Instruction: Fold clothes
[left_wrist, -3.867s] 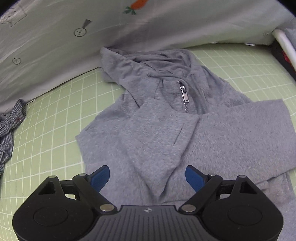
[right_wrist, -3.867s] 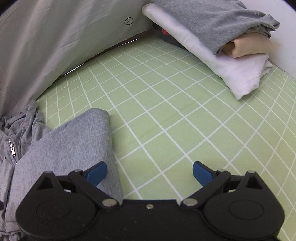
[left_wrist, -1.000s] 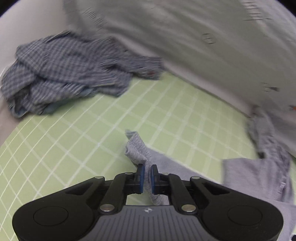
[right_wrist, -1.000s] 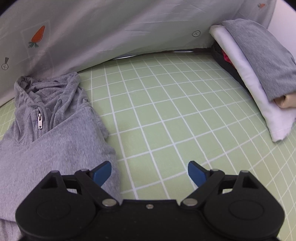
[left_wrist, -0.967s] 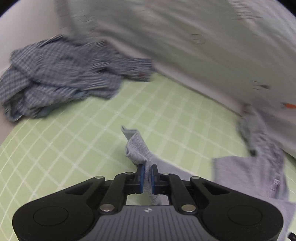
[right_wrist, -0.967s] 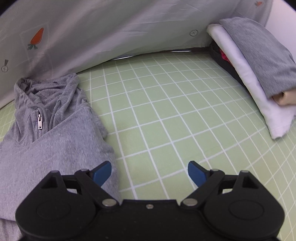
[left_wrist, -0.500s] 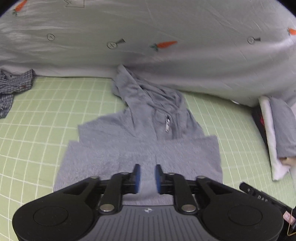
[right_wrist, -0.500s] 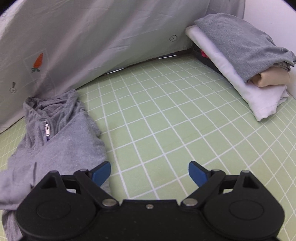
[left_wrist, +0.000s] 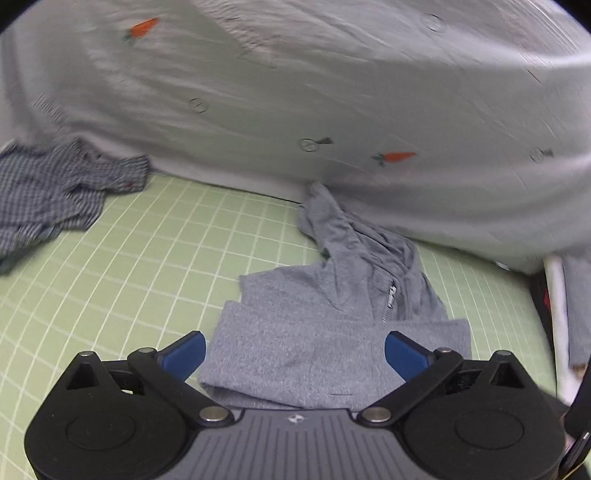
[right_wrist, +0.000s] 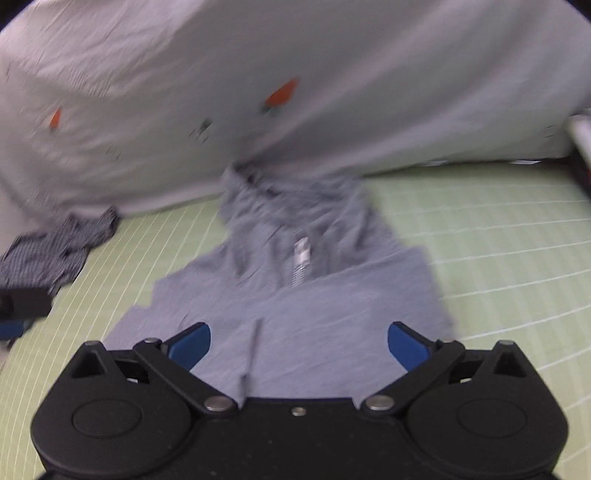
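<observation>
A: Grey hoodie (left_wrist: 332, 343): soft knit cloth, matt, faintly fuzzy and heathered. Zipper (left_wrist: 388, 300) looks like bright metal.

B: Mat (left_wrist: 147, 258): light green, smooth, low sheen, thin white grid lines. Backdrop sheet (left_wrist: 332, 92): thin woven cloth, pale grey, creased, printed carrots.

A: Checked shirt (left_wrist: 48, 192): light woven cloth, crumpled, matt.

B: Left gripper (left_wrist: 294, 355): black matt plastic body, ribbed grey centre, shiny metal pivot pins, blue pads (left_wrist: 184, 353) smooth. Right gripper (right_wrist: 298, 346) the same, finely speckled black.
</observation>
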